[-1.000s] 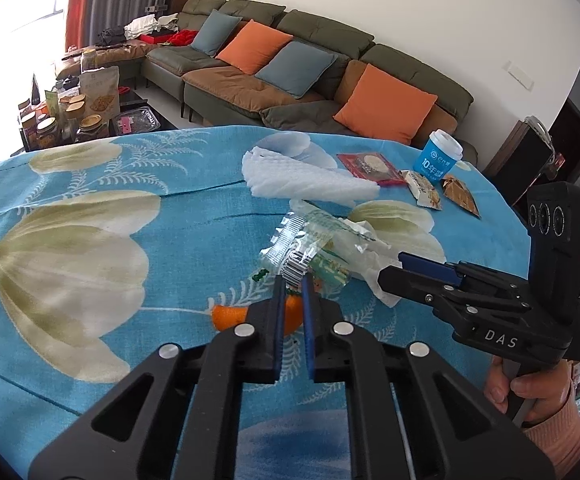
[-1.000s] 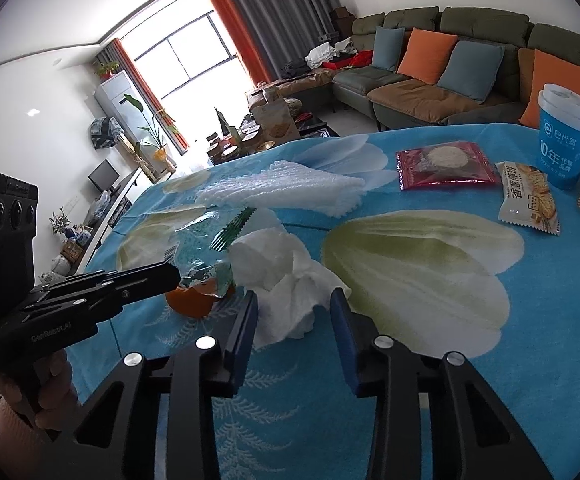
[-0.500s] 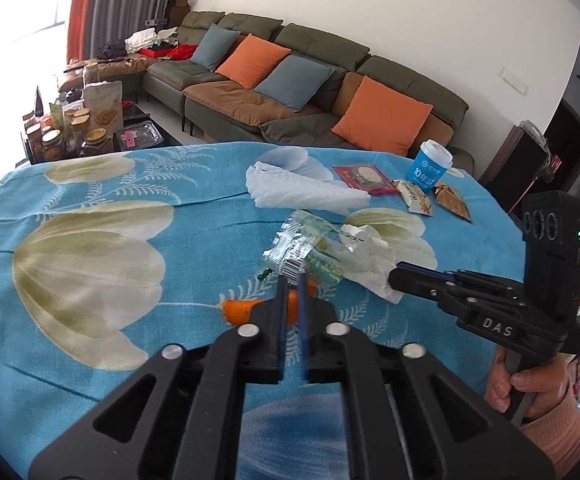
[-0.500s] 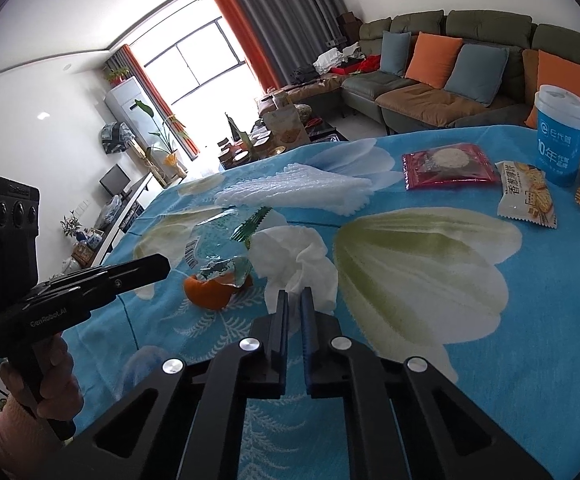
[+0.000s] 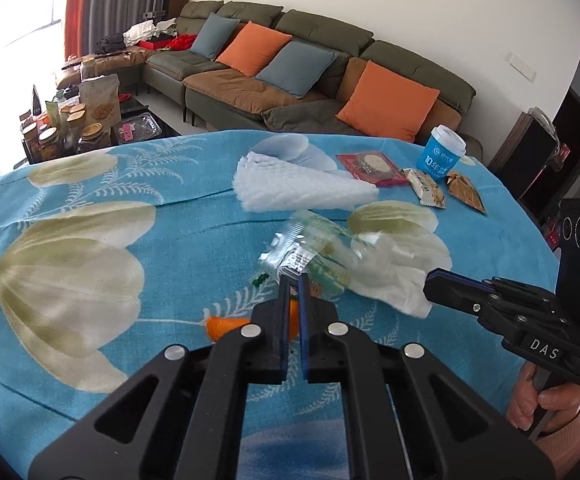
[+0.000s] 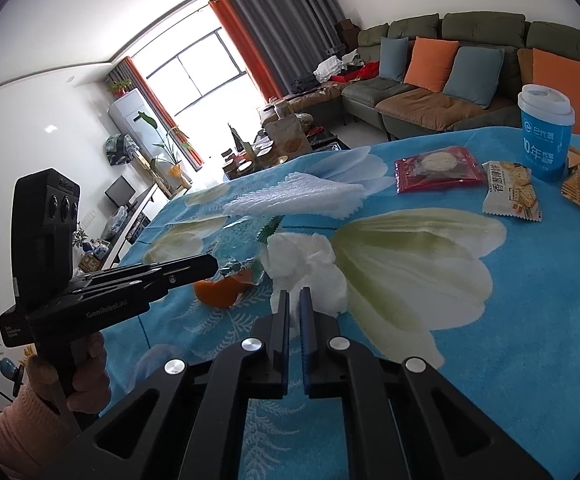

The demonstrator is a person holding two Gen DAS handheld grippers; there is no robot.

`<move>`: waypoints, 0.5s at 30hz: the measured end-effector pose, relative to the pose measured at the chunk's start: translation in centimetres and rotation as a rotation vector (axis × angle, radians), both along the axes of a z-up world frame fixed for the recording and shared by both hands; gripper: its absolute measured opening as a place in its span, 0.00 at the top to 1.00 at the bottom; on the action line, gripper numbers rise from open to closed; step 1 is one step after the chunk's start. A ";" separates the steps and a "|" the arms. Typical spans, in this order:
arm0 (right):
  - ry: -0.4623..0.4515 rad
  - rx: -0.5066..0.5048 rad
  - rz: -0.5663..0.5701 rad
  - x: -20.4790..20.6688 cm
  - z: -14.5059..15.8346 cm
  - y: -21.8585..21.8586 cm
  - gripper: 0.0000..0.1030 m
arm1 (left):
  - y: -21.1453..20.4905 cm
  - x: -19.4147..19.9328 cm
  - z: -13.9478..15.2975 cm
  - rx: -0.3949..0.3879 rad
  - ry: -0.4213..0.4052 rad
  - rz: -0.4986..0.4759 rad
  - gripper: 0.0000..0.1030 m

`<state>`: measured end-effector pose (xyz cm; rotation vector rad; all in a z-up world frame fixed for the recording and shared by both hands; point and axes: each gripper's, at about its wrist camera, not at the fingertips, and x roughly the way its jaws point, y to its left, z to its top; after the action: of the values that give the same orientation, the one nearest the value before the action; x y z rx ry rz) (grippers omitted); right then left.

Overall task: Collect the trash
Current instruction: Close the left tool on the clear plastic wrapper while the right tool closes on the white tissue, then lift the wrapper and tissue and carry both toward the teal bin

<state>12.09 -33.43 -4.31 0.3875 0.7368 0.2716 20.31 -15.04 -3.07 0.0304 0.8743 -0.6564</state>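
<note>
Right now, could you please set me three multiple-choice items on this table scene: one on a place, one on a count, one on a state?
1. Where does the orange peel lie?
A. Beside the crumpled tissue
B. Beside the blue paper cup
C. On the sofa

2. How many orange cushions does the left wrist view show?
A. One
B. Two
C. Four

3. How does the right hand-held gripper stand?
A. Wide open
B. Shut on the tissue
C. Clamped on the cup

Key: 1 A, peel and tissue lie close together, the cup far off; 2 B, two show on the sofa; 3 B, jaws nearly together on the tissue's edge.
</note>
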 end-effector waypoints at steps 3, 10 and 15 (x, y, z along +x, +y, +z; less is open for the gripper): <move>-0.016 0.008 0.001 -0.3 0.3 -0.1 0.97 | 0.4 -0.6 0.5 0.000 -0.024 0.007 0.99; -0.043 -0.003 0.001 -0.8 1.0 0.2 0.97 | 2.2 -1.9 2.4 -0.057 -0.053 0.017 0.99; -0.017 -0.051 -0.016 0.5 0.6 0.4 0.72 | 3.8 -3.3 3.0 -0.074 -0.060 0.022 0.99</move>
<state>12.60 -32.98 -3.71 0.3420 0.7219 0.2400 16.99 -11.27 -0.04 -0.0257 0.7906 -0.6639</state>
